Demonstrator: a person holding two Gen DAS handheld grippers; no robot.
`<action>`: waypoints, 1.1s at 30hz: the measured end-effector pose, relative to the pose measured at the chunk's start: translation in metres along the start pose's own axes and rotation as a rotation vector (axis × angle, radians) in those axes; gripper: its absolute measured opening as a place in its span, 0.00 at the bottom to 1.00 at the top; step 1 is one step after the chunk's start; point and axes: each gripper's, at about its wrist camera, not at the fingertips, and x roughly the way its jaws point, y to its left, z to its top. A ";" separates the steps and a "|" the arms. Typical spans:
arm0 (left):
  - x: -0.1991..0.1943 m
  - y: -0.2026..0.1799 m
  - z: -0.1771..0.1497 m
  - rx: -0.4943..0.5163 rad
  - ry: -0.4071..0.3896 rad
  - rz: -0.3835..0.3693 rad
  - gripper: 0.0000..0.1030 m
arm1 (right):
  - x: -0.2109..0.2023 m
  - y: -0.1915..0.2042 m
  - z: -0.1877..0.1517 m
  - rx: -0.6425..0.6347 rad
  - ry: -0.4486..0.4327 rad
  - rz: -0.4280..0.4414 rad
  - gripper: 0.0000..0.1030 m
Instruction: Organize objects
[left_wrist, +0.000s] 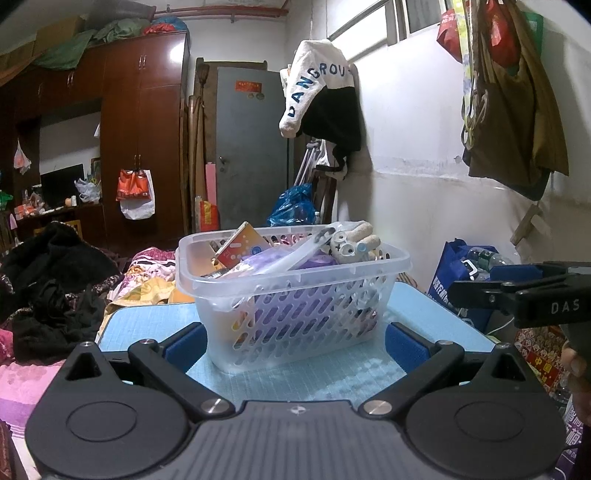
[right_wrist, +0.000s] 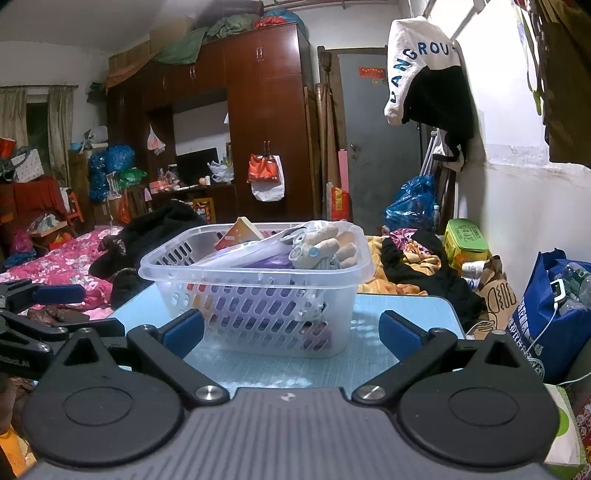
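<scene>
A clear plastic basket (left_wrist: 295, 314) stands on the light blue table (left_wrist: 351, 376). It holds an orange box (left_wrist: 242, 245), a white plush toy (left_wrist: 352, 242), purple packs and a clear lid. My left gripper (left_wrist: 295, 341) is open and empty, its fingers on either side of the basket's near end, not touching. The right gripper shows at the right edge of the left wrist view (left_wrist: 524, 291). In the right wrist view the basket (right_wrist: 258, 310) sits just ahead of my right gripper (right_wrist: 291, 332), which is open and empty. The left gripper (right_wrist: 44, 295) shows at the left edge.
A bed with pink floral bedding (right_wrist: 55, 266) and black clothes (left_wrist: 55, 288) lies to the left. A blue bag with bottles (right_wrist: 550, 314) stands to the right by the wall. Dark wardrobes (left_wrist: 140, 140) and a grey door (left_wrist: 251, 147) stand behind.
</scene>
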 end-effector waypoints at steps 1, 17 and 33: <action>0.000 0.000 0.000 0.000 0.000 0.000 1.00 | 0.000 0.000 0.000 0.000 0.000 0.000 1.00; 0.002 -0.001 -0.001 -0.005 0.001 0.008 1.00 | -0.003 0.000 0.000 -0.008 -0.001 0.004 1.00; 0.007 0.000 0.000 -0.013 0.003 0.016 1.00 | -0.004 0.000 0.000 -0.009 -0.001 0.005 1.00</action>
